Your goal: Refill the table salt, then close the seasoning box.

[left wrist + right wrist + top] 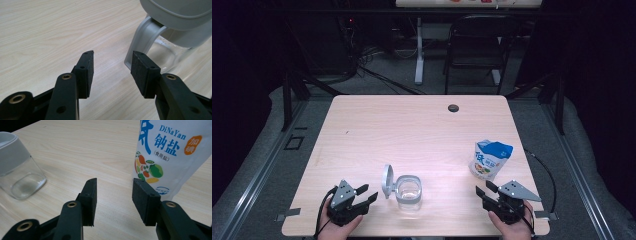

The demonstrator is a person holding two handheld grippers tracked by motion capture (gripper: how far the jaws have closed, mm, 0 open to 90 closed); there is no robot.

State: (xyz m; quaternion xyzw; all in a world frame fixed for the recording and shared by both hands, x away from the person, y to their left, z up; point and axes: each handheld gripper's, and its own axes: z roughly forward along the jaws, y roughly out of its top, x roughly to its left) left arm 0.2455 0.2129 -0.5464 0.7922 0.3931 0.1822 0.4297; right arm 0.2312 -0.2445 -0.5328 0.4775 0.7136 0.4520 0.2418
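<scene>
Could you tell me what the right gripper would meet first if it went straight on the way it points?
Probably the salt bag: it stands just ahead of the right gripper, slightly to one side of its open jaws.

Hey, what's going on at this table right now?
A person sits at a wooden table with a two-jaw gripper in each hand. A clear glass jar stands near the front edge, its grey flip lid swung open. The left gripper sits just beside the jar, jaws open and holding nothing. The right gripper is also open and empty, pointed toward a white and blue salt pouch standing upright nearby. Neither thing is being gripped at this moment.
</scene>
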